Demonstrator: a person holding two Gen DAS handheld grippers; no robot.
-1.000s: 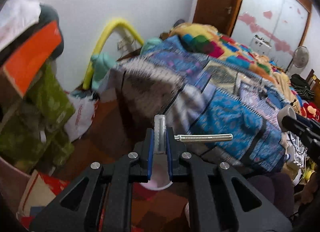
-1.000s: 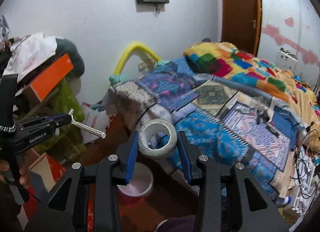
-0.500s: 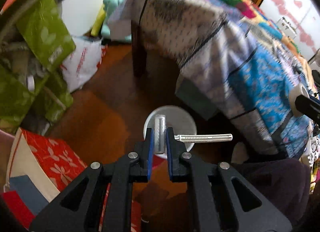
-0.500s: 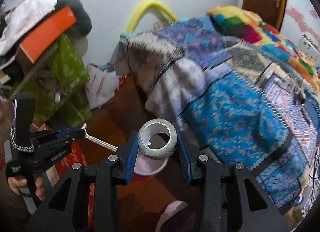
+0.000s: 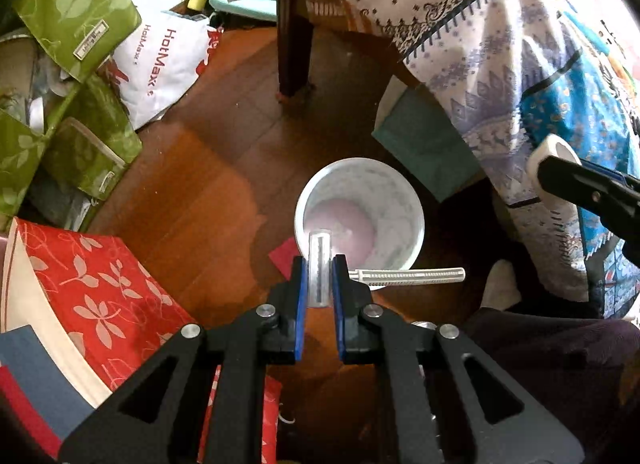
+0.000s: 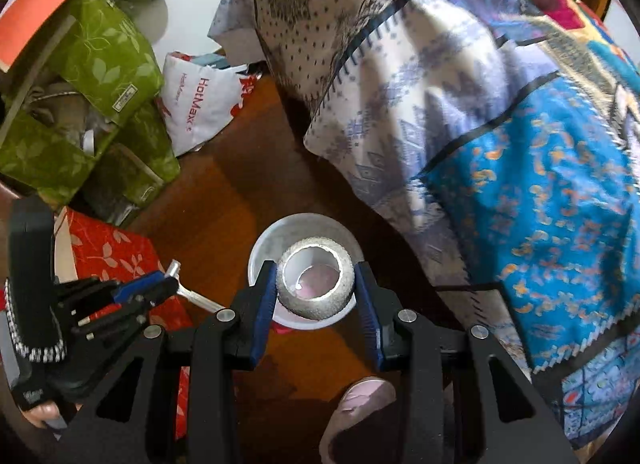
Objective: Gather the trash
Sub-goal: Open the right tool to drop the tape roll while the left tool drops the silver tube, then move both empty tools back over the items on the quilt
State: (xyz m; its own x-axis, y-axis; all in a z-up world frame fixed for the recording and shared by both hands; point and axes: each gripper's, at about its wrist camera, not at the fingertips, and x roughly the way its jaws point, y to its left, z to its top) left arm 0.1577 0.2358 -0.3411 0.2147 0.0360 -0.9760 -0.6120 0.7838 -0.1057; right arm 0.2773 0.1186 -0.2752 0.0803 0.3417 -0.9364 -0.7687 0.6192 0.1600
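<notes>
Bin: the round white plastic bucket (image 5: 359, 212) stands on the wooden floor (image 5: 208, 183), just beside the bed's patterned blanket (image 6: 500, 135).
Left hand-held gripper (image 5: 319, 280): clamped on a white disposable razor (image 5: 400, 275) at the bucket's near rim; bring its handle over the mouth before you let go.
Right hand-held gripper (image 6: 316, 288): pinches a grey tape roll (image 6: 316, 283) above the bucket; centre it, then release.

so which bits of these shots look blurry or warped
Left wrist view: sharp, black fisheye corners, the dark wooden bed leg leans, the brown wooden floor shows soft glare. Right wrist view: the blue patterned bedspread is smeared, the grey tape roll stays crisp.
</notes>
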